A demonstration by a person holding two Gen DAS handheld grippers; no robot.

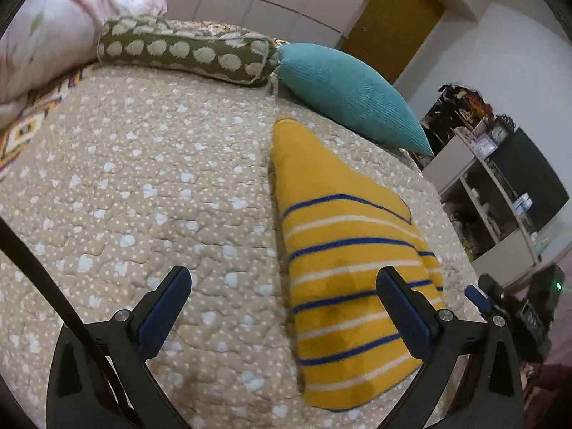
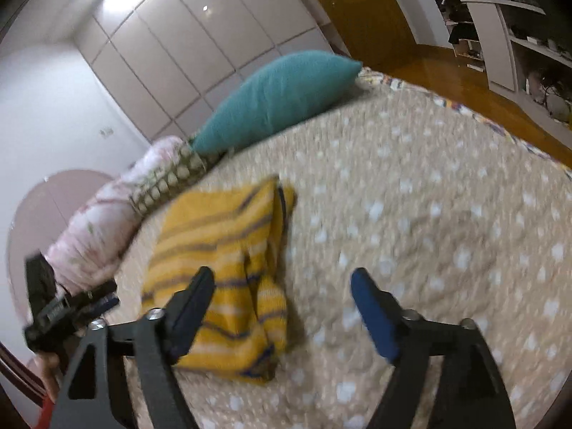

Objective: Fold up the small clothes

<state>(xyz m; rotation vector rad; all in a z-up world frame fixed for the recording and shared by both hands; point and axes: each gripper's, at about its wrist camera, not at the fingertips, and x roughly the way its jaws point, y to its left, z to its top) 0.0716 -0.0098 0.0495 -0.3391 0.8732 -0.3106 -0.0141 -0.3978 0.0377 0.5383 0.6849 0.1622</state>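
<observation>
The yellow striped garment (image 1: 343,261) lies folded on the bed's quilt (image 1: 143,186), a narrow wedge with blue and white stripes across its nearer part and plain yellow toward its far tip. In the left wrist view it sits at about 4 o'clock from the middle of the picture, its tip pointing toward 12 o'clock, just short of the teal cushion (image 1: 346,89). In the blurred right wrist view the same garment (image 2: 221,250) lies at about 8 o'clock, with a loose fold along its right edge.

The left hand-held gripper (image 1: 284,309) is released, its jaws spread wide; the right finger stands over the striped part of the garment, the left one over bare quilt, and nothing is pinched between them. The right hand-held gripper (image 2: 282,307) is also released, jaws wide, its left finger over the garment's near part and its blue-padded right finger over the quilt.

Beyond the garment, at 11 o'clock in the left view, an olive bolster with pale spots (image 1: 186,52) lies end to end with the teal cushion, and a pink floral bundle (image 1: 50,39) sits past it. Open shelves (image 1: 500,186) stand at 3 o'clock.
</observation>
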